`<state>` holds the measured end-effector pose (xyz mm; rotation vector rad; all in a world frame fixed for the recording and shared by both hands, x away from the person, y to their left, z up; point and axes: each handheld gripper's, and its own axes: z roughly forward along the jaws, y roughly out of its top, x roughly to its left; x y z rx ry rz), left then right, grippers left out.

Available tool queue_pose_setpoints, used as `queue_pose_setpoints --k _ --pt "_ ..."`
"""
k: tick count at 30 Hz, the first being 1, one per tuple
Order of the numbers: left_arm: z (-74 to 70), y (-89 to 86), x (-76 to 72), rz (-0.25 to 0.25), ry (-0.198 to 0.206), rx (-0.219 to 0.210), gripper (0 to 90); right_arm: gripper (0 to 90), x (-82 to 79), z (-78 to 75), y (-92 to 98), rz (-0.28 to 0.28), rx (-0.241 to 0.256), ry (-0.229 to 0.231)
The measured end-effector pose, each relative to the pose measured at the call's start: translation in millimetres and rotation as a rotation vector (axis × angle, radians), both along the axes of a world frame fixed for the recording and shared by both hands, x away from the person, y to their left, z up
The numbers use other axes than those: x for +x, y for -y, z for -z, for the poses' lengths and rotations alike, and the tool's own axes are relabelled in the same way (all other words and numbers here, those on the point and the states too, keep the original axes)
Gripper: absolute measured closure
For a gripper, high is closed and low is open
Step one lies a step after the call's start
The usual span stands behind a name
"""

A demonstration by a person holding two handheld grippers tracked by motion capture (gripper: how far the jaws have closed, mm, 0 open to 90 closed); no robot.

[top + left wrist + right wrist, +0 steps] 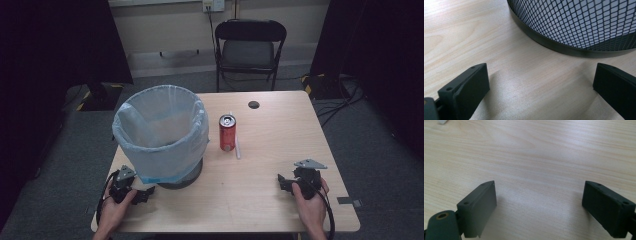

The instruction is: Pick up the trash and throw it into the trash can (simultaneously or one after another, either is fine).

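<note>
A black mesh bin (162,135) lined with a pale blue bag stands on the left half of the wooden table (280,135). To its right, a red soda can (227,132) stands upright with a white straw (237,146) lying beside it. My left gripper (145,192) rests on the table at the front left, just before the bin's base. In the left gripper view it (541,75) is open and empty, facing the mesh wall (574,25). My right gripper (284,181) lies at the front right. In its own view it (540,192) is open over bare wood.
A small black round insert (254,104) sits in the tabletop near the far edge. Beyond the table stands a dark folding chair (249,47). Cables (335,107) lie on the floor at the right. A white bit (442,121) shows at the right gripper view's top left.
</note>
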<state>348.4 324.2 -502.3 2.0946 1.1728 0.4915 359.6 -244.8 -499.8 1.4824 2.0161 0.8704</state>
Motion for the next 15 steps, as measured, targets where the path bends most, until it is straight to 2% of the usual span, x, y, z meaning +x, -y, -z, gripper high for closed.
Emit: queue_pose_setpoints --k 15 --pt "0.0 0.0 0.2 0.001 0.0 0.0 0.0 11.5 -0.5 -0.2 -0.8 0.01 0.001 -0.002"
